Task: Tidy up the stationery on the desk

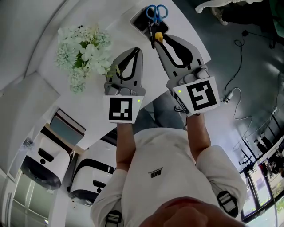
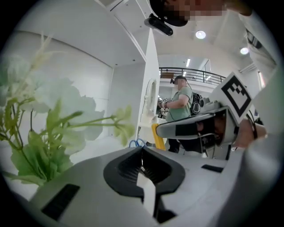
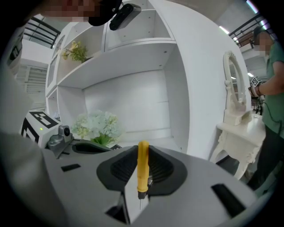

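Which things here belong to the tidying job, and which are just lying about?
Job: yellow pen, clamped in the right gripper; blue scissors, in the tray.
Lying about: white flowers; white dressing table.

A slim yellow pen (image 3: 142,168) stands upright, pinched in the right claw (image 3: 143,153); blue-handled metal scissors (image 1: 156,12) lie at the desk's far edge.

A mock home study inside a large hall: a white desk (image 1: 120,35) with shelving (image 3: 128,48) and flowers (image 1: 82,53) at ten o'clock. A dressing table (image 3: 235,128) stands at three o'clock, cables (image 1: 229,98) trail over grey floor, and a railed mezzanine (image 2: 191,72) runs overhead.
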The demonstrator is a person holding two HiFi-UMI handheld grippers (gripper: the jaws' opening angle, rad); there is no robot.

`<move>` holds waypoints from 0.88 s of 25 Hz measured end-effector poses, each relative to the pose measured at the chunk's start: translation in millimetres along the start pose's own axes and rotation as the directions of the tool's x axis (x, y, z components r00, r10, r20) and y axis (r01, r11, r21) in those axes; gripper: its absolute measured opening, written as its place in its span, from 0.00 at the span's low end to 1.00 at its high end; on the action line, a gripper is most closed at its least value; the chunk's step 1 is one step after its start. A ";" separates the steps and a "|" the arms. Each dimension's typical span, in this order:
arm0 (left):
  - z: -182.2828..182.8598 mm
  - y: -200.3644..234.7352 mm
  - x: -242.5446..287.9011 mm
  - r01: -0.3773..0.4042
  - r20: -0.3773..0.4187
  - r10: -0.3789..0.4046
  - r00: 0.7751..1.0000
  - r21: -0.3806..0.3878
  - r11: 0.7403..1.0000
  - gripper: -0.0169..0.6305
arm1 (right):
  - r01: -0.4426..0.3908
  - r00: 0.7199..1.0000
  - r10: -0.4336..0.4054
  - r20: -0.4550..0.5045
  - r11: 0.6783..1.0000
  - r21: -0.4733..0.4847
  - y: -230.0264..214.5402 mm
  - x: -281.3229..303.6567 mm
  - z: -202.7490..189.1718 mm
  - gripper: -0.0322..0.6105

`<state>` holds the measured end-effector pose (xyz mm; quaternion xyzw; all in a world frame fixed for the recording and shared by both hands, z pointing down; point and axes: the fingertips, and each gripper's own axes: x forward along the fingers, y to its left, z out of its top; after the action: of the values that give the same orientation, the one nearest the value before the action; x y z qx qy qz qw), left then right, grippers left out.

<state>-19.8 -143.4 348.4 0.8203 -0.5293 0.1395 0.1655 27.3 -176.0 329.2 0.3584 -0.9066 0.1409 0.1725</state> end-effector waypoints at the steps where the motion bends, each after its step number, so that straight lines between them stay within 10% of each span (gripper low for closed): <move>1: 2.6 -0.7 4.7 0.002 0.001 -0.002 1.000 0.004 1.000 0.03 | 0.006 1.000 -0.006 0.007 1.000 0.006 -6.4 0.5 3.2 0.14; 22: 11.1 12.2 50.4 -0.023 -0.010 0.023 1.000 -0.024 0.999 0.03 | 0.012 1.000 -0.015 0.027 0.996 0.086 -61.4 50.7 -1.7 0.12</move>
<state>-10.1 -194.3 360.3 0.8115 -0.5396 0.1389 0.1763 35.9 -249.0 359.8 0.3736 -0.8995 0.1736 0.1451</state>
